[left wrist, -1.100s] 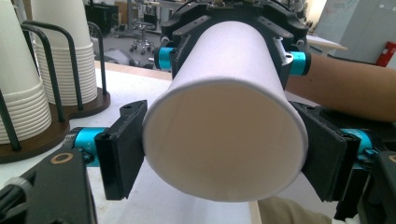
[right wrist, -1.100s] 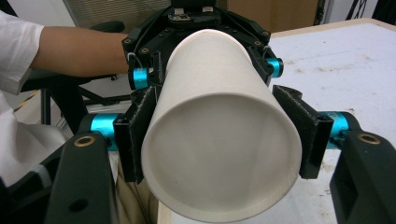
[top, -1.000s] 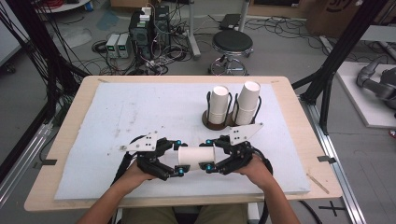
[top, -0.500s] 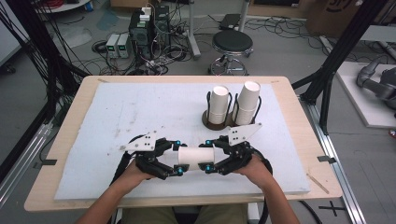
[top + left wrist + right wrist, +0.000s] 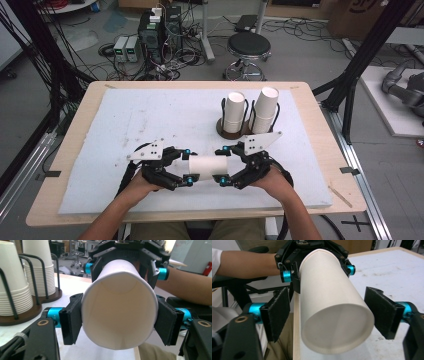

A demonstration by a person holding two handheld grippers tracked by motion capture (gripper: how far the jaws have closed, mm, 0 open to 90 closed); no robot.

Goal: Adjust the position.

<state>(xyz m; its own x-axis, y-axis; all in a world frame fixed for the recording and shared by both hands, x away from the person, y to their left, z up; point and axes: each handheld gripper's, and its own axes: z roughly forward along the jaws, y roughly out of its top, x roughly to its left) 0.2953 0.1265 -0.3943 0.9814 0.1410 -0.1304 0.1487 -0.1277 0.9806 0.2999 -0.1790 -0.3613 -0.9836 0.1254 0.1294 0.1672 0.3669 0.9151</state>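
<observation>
- White padding covers the desk (image 5: 150, 115); near its front edge a paper cup (image 5: 209, 166) lies level between both grippers.
- Left gripper (image 5: 117, 322) has its fingers clamped on the cup's open rim end.
- Right gripper (image 5: 329, 315) has just been opening; its fingers stand apart either side of the cup's base.
- Best now: draw the right hand straight back, keeping the left grip gentle so the rim is not crushed.
- Farther back, two cup stacks (image 5: 250, 112) stand in a holder.
</observation>
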